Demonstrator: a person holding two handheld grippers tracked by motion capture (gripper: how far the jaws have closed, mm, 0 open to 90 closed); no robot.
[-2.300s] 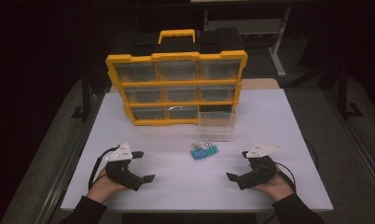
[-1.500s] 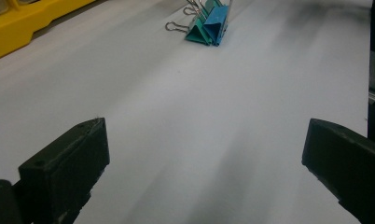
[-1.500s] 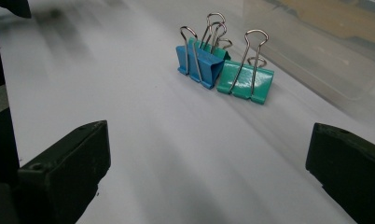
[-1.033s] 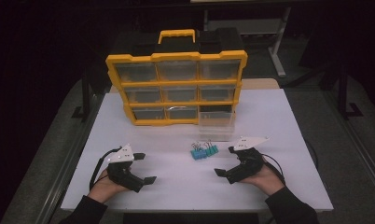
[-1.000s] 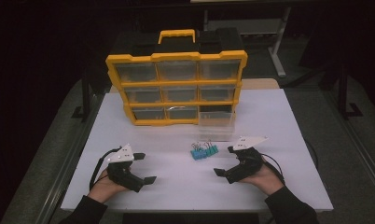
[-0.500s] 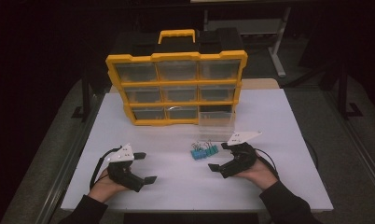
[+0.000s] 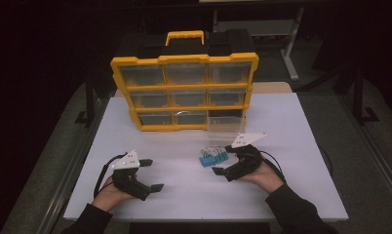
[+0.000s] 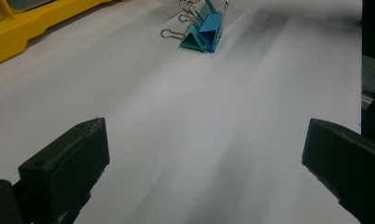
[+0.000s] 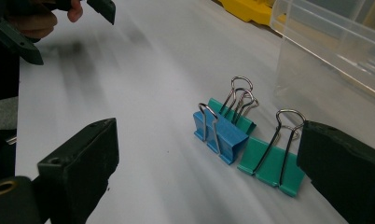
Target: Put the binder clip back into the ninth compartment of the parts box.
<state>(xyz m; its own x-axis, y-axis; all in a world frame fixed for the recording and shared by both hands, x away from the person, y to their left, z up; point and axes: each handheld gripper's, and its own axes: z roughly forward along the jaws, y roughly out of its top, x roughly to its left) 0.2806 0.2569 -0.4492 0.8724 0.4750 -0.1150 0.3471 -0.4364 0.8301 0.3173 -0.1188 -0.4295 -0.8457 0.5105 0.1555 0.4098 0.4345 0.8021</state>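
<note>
Change: our right gripper (image 7: 222,161) has slid in from the table's right side, jaws wide, one beside the nearest clip.
Clips (image 9: 244,135): a small cluster on the table (image 7: 291,126), just before the clear bin (image 9: 335,60).
Left gripper (image 7: 151,174): wide, empty, unmoved.
Meaning: we judge a grasp is imminent.

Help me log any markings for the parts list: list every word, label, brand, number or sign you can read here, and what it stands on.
None can be read.
Yellow organizer: no label or brand shows on its frame or drawers.
Binder clips: plain blue and teal, no print.
Clear drawer: unmarked.
Left gripper and right gripper: no lettering can be made out.
</note>
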